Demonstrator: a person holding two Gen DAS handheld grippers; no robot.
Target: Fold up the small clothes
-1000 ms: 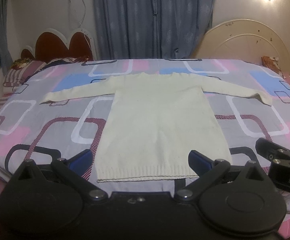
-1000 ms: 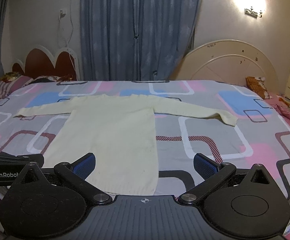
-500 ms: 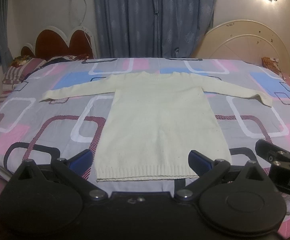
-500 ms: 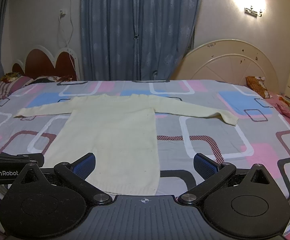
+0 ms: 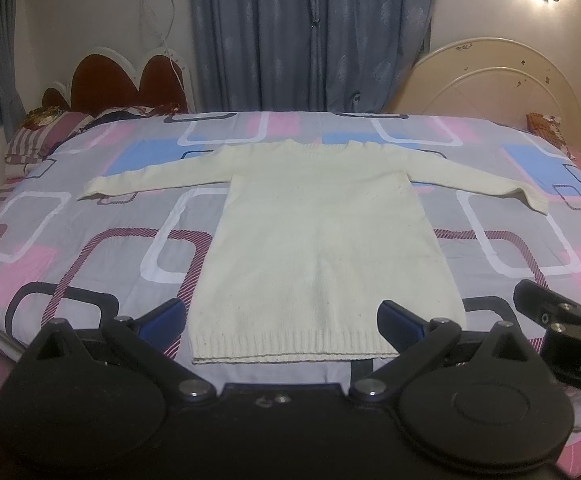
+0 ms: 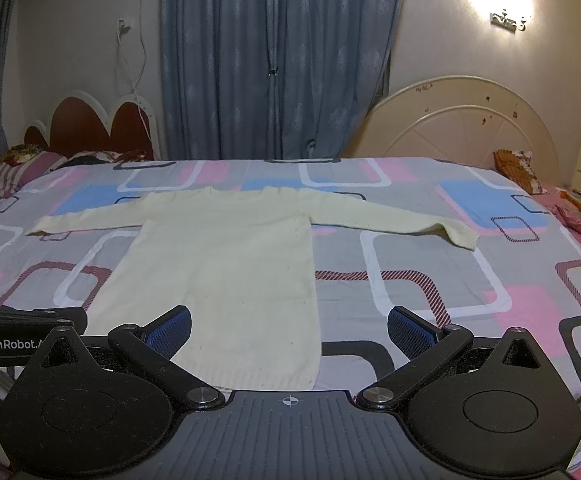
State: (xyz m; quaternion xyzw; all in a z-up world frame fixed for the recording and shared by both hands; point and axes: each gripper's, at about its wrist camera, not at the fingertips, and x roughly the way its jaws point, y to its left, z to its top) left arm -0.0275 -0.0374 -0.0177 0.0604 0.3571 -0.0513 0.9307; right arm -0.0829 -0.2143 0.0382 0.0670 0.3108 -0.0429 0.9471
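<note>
A cream knit sweater (image 5: 314, 236) lies flat on the bed, hem toward me and both sleeves spread out sideways; it also shows in the right wrist view (image 6: 226, 264). My left gripper (image 5: 280, 318) is open and empty, hovering just before the hem. My right gripper (image 6: 288, 326) is open and empty, near the sweater's lower right corner. The right gripper shows at the right edge of the left wrist view (image 5: 558, 320), and the left gripper shows at the left edge of the right wrist view (image 6: 14, 332).
The bed (image 5: 510, 248) has a grey, pink and blue patterned cover. Pillows (image 5: 42, 132) lie at the far left by a red headboard (image 5: 126, 80). A cream headboard (image 6: 462, 128) and an orange pillow (image 6: 518, 164) are at the far right. Curtains hang behind.
Both grippers have stayed almost still, with a slight drift of the left wrist view. The sweater has not moved.
</note>
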